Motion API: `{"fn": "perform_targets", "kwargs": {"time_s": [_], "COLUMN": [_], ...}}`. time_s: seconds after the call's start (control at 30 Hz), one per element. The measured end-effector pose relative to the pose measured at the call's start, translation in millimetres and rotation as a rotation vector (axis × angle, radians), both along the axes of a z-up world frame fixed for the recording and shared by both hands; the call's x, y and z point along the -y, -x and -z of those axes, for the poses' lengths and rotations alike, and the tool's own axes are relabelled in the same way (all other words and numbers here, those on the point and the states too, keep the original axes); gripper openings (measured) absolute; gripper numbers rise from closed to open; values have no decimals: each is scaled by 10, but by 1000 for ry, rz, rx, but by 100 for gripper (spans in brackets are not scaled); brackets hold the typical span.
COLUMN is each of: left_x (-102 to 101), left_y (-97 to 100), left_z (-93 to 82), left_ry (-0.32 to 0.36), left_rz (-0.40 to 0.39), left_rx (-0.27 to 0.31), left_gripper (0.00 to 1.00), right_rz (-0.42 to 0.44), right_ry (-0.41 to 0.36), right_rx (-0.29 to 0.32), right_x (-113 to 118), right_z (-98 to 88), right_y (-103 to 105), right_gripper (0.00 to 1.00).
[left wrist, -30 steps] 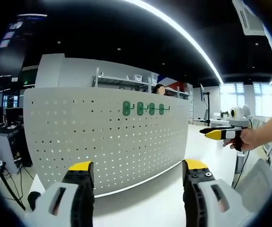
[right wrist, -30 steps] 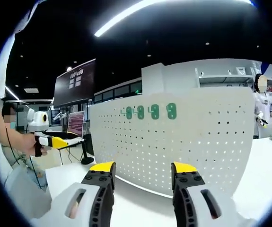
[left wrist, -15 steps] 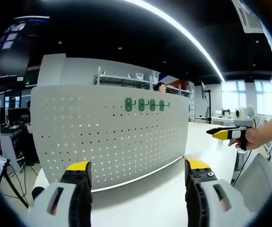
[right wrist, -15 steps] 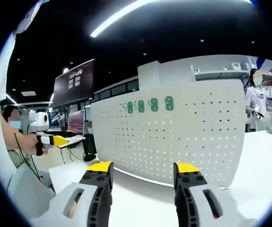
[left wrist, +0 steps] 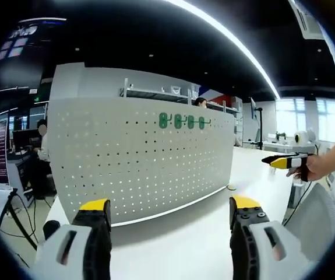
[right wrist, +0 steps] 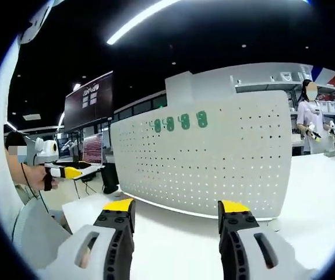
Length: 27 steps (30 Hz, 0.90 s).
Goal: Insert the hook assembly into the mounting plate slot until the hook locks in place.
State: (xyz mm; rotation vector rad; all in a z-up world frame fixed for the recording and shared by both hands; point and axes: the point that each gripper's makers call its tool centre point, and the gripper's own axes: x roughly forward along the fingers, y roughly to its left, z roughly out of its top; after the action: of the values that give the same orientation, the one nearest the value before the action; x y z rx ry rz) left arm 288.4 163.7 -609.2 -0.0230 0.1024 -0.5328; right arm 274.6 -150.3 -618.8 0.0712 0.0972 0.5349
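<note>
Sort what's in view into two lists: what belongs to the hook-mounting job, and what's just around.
Job:
- white perforated mounting plate
- four green hooks in a row near its top edge
- left gripper, open
- right gripper, open

Just around:
- white table
- shelving behind the plate
- dark screen
- standing person

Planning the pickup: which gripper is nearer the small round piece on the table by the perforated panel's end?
Right, probably. The piece lies just beside the fingers of the right gripper; from the left gripper it sits farther ahead, at the foot of the panel.
</note>
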Motion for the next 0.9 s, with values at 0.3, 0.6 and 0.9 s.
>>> {"fn": "perform_targets", "kwargs": {"time_s": [0.3,0.6,0.9], "left_x": [-112,-176,-155], "left_y": [90,187,239], "left_z": [123,226,305], "left_ry": [-18,-23,3], "left_rz": [-17,-38,-51], "left_rx": [-20,-40,-41], "left_gripper": [89,90,90], "right_rz": [18,38,47], "right_ry": [-1,-22,-39], "right_rx": [-7,-21,-29], "right_x": [75,128,112], "right_z": [37,107,200], "right_y": [100,201,297], "right_gripper": [57,58,58]}}
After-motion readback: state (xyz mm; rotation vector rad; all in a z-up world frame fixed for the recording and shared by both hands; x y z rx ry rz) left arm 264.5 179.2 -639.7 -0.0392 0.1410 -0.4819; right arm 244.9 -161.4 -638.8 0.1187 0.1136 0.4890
